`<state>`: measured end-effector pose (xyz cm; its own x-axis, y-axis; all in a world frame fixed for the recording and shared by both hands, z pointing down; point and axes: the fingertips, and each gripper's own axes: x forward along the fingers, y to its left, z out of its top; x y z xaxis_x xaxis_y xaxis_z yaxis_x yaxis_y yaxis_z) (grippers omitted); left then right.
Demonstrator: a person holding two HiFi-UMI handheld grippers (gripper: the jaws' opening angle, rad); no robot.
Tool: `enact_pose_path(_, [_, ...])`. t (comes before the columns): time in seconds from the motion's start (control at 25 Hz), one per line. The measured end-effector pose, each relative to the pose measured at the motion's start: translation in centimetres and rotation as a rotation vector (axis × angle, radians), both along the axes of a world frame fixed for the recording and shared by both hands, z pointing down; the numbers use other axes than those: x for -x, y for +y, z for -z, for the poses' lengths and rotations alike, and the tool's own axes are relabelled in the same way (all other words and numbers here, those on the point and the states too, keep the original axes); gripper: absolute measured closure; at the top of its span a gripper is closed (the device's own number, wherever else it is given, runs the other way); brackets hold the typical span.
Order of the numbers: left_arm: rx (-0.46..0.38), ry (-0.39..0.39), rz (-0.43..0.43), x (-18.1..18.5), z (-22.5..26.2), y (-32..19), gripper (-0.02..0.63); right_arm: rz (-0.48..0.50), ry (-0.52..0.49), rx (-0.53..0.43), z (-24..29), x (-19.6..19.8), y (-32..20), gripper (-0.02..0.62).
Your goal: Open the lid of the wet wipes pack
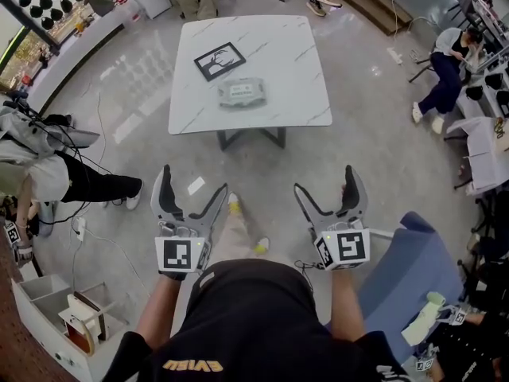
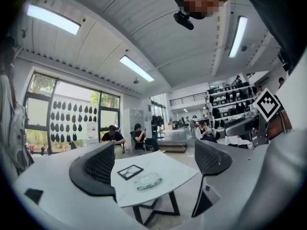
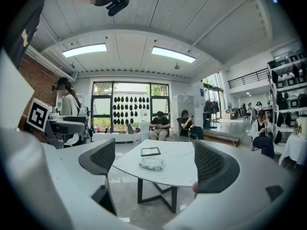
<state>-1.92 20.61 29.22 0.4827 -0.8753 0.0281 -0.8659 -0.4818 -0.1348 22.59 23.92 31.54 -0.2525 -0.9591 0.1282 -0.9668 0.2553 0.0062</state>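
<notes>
The wet wipes pack (image 1: 242, 92) lies flat with its lid down on the white marble table (image 1: 270, 54), near the table's front half. It also shows small and far off in the left gripper view as the pack (image 2: 147, 181) and in the right gripper view as the pack (image 3: 151, 164). My left gripper (image 1: 191, 183) and right gripper (image 1: 326, 181) are held side by side in front of my body, well short of the table. Both are open with nothing between their jaws. Each points roughly level toward the table.
A black picture frame (image 1: 219, 60) lies on the table behind the pack. A blue chair (image 1: 406, 269) stands at my right. A person (image 1: 48, 173) and cables are on the floor at left. Another person (image 1: 445, 70) sits at the far right, and several sit beyond the table.
</notes>
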Motion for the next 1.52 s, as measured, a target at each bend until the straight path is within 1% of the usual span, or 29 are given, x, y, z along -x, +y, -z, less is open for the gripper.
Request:
enact_pose_path(0.16, [-0.002,-0.002,-0.027,-0.1,-0.5,-0.5,0.098,-0.005,0.005,-0.014,0.0,0.5,-0.6,0.087])
enact_pose_path(0.24, [0.019,-0.002,-0.028,0.0,-0.8,-1.2,0.098,-0.006,0.011,-0.010,-0.1,0.7,-1.2,0.087])
enact_pose_path(0.32, [0.042,-0.017,-0.030,0.3,-1.2,-2.5,0.098,-0.009,0.015,-0.006,-0.3,1.0,-2.1,0.086])
enact_pose_path(0.4, [0.040,-0.034,-0.039,0.5,-1.4,-4.1,0.098,-0.014,0.007,0.005,-0.6,1.1,-3.2,0.087])
enact_pose_path(0.52, [0.044,-0.012,-0.050,0.5,-1.2,-6.1,0.100,-0.025,-0.025,0.027,-0.9,1.2,-4.4,0.093])
enact_pose_path(0.56, [0.049,-0.008,-0.047,0.8,-1.1,-6.7,0.100,-0.031,-0.022,0.025,-0.8,1.2,-5.0,0.105])
enact_pose_path(0.68, [0.051,-0.004,-0.025,2.4,-0.5,-9.3,0.101,-0.038,0.004,0.016,-0.1,1.9,-7.4,0.106])
enact_pose_path(0.8, [0.072,0.001,-0.020,3.9,-1.0,-11.8,0.101,-0.053,0.009,0.040,-0.1,2.7,-9.8,0.106])
enact_pose_path(0.92, [0.089,0.038,-0.035,5.3,-1.3,-14.1,0.101,-0.048,0.044,0.052,-0.1,4.4,-12.0,0.106])
enact_pose_path(1.04, [0.092,0.046,-0.041,7.0,-1.7,-16.1,0.101,-0.036,0.079,0.067,-0.2,6.4,-14.0,0.106])
enact_pose_path(1.16, [0.077,0.059,-0.061,8.3,-2.1,-17.9,0.101,-0.038,0.115,0.066,-0.2,7.9,-15.8,0.115])
enact_pose_path(1.24, [0.063,0.086,-0.077,8.8,-2.3,-18.6,0.103,-0.040,0.166,0.080,-0.4,8.7,-16.4,0.115])
enact_pose_path(1.36, [0.106,0.096,-0.107,9.6,-3.8,-19.8,0.103,-0.046,0.239,0.098,-0.7,9.9,-17.6,0.115])
enact_pose_path(1.52, [0.121,0.126,-0.137,10.9,-5.0,-21.8,0.104,-0.071,0.280,0.126,-1.9,11.6,-18.6,0.121])
